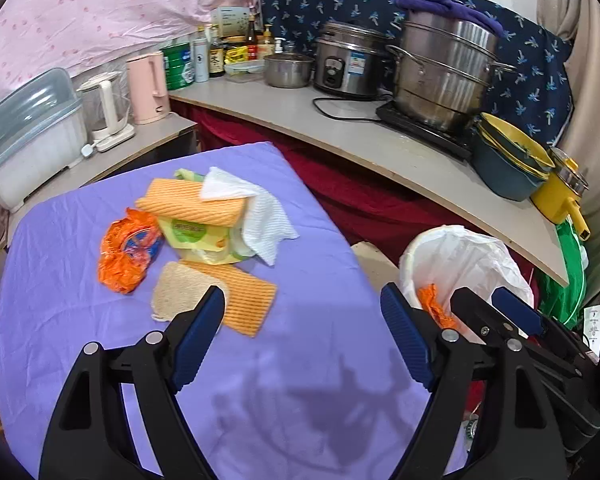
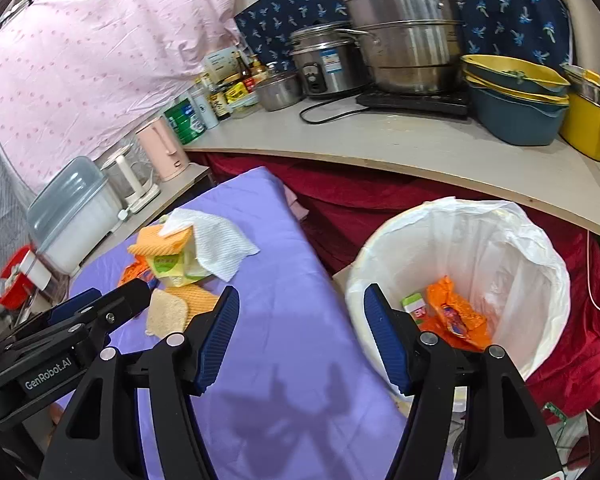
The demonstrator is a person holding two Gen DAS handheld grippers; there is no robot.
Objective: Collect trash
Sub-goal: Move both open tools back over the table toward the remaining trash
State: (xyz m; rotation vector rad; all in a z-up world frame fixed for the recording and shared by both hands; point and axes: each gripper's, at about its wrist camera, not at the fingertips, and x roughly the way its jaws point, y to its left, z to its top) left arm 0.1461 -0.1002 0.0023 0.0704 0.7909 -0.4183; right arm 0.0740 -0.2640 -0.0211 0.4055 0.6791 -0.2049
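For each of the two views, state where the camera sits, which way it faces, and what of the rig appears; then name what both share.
Left wrist: behind the open left tool, facing the purple table and trash pile; right tool at right.
Right wrist: behind the open right tool, facing the table edge and lined bin; left tool at left.
Shared: pile, bin, counter.

Lilac tablecloth (image 1: pixel 320 360) — orange wrapper (image 1: pixel 126 254), perhaps striped cloth (image 1: pixel 192 202).
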